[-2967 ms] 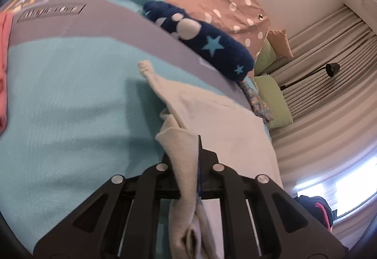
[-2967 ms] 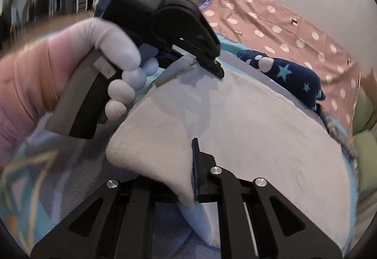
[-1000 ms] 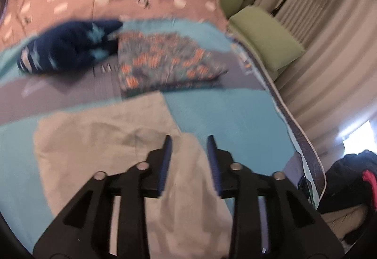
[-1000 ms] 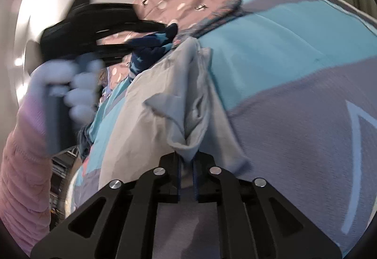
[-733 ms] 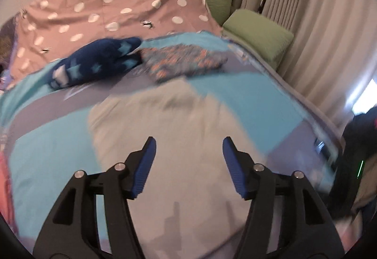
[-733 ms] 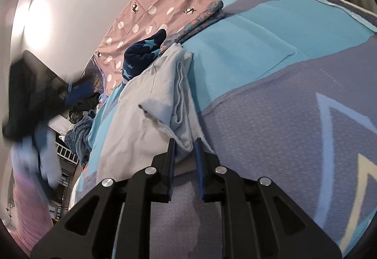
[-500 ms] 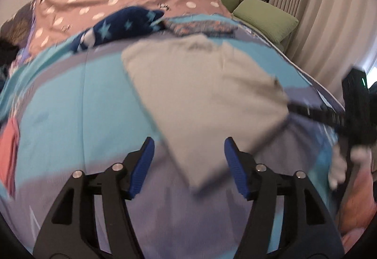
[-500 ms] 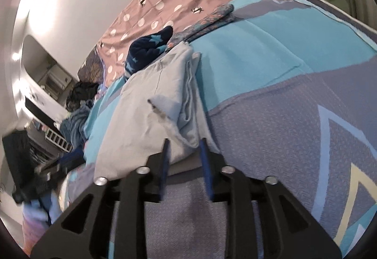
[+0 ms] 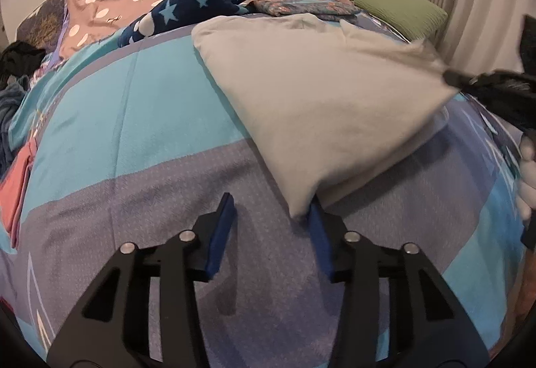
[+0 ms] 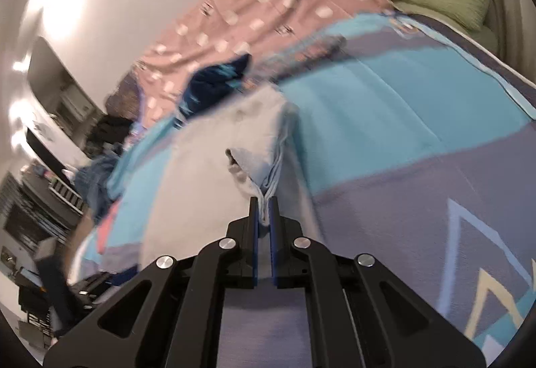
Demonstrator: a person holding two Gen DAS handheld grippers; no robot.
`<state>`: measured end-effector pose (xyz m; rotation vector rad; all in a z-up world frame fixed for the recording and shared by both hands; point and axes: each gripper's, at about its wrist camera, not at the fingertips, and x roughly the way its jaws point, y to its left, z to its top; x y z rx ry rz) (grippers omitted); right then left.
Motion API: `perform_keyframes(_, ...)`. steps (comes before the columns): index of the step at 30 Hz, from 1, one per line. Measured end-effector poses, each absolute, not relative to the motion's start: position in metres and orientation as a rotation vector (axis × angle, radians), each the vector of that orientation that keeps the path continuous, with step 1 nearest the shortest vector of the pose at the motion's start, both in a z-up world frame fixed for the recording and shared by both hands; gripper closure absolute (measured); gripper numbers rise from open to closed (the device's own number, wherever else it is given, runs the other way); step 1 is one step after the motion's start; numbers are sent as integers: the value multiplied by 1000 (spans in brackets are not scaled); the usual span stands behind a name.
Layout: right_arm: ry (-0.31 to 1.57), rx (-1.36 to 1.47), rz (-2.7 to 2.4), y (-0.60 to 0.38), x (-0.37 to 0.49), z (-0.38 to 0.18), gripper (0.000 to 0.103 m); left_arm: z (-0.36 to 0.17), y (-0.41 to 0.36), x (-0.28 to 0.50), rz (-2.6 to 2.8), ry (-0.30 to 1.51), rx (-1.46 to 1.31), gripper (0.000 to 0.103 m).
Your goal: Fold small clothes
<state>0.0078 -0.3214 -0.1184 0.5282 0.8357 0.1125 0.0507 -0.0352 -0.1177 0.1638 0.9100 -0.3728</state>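
One garment is in work: a pale grey, soft-knit small piece of clothing, lying on the bed's turquoise-and-mauve patterned cover, which serves as the landmark for all places below. The garment lies across the middle of the cover, already doubled over at least once, judging by the stacked layers visible along its edge in the right wrist view. Its folds are loose, not squared, and one corner is drawn taut off the cover, so the folding looks partly done; further folds and a final flattening appear to remain.

At the far end of the cover lie a dark blue star-printed bundle and a flat patterned blue-and-orange cloth; whether these are finished pieces cannot be told. A coral-pink cloth lies at the cover's left edge, apparently folded flat.

Right claw: jaws pressed nearly together, pinching the layered corner of the grey garment, which it holds lifted slightly above the cover.

Left claw: jaws partly apart and closing, hovering low over the near part of the cover; the garment's nearest corner touches or overlaps the right-hand pad, but nothing is gripped between the pads.
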Motion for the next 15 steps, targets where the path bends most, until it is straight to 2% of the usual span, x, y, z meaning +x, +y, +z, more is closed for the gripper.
perform_keyframes(2,886,579,105,-329,10,-145,97,-120,-35,46,-381,906,167,64)
perform_keyframes(4,854,586,122,-332,4,-143,92,-122,-33,43,-386,904,166,65)
perform_keyframes(6,837,545,104,-331,0,-133,74,-121,-31,44,-390,908,160,66)
perform_keyframes(14,750,515,205,-334,-12,-98,73,-93,-20,34,-474,902,9,69)
perform_keyframes(15,745,494,215,-328,-8,-92,77,-84,-22,32,-484,875,16,70)
